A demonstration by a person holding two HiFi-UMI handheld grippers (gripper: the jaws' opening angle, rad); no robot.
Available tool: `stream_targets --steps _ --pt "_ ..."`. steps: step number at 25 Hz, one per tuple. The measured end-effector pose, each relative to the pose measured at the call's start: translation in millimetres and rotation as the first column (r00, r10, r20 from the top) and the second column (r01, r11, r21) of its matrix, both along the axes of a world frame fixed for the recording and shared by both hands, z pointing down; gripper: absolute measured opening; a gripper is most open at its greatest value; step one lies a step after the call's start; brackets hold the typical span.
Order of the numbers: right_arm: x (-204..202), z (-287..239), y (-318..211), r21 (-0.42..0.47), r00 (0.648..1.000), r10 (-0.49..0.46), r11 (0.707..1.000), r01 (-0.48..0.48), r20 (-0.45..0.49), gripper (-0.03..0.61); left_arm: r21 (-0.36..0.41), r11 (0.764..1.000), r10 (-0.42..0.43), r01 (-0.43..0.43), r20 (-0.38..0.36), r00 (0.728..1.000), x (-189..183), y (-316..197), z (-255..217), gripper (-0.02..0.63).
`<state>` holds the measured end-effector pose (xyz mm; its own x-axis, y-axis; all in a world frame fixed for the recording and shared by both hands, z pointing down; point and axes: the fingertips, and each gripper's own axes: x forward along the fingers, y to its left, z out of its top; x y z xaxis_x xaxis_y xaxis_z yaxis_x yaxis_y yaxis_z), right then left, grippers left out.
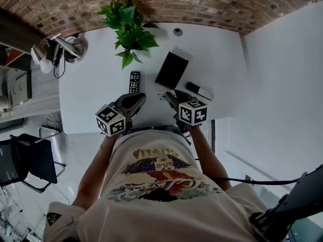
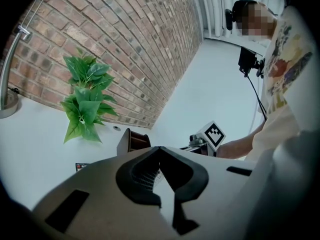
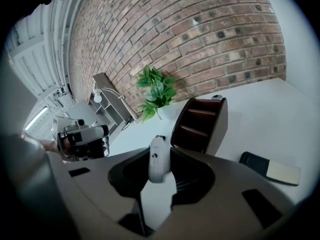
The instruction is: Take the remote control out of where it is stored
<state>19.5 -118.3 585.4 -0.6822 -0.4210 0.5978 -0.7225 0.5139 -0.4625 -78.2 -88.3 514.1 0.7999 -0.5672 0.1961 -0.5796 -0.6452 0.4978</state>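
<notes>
A slim white remote control (image 3: 156, 163) sits between the jaws of my right gripper (image 3: 159, 151), which is shut on it, its tip sticking out past the fingertips. In the head view this gripper (image 1: 167, 97) is just in front of the dark brown storage holder (image 1: 171, 69) on the white table, with the white remote (image 1: 162, 96) apart from the holder. The holder (image 3: 200, 124) shows open compartments with nothing visible inside. My left gripper (image 1: 139, 98) hovers to the left, its jaws together on nothing (image 2: 160, 149). A black remote (image 1: 134, 81) lies flat left of the holder.
A potted green plant (image 1: 128, 32) stands at the back of the table (image 1: 91, 84). A black-and-white flat object (image 1: 199, 91) lies right of the holder. A desk lamp (image 1: 65, 47) is at the left corner. A black chair (image 1: 30, 160) stands beside the table.
</notes>
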Motion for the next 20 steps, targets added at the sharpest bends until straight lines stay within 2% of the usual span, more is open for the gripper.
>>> stream_targets --steps 15,20 --pt "-8 45 20 -0.098 0.997 0.050 0.994 -0.045 0.050 0.103 -0.024 1.000 -0.011 0.011 0.025 1.000 -6 20 14 -0.003" --pt "-4 54 17 -0.107 0.990 0.112 0.989 -0.102 0.089 0.103 -0.032 0.999 -0.005 0.006 0.025 1.000 -7 25 17 -0.003"
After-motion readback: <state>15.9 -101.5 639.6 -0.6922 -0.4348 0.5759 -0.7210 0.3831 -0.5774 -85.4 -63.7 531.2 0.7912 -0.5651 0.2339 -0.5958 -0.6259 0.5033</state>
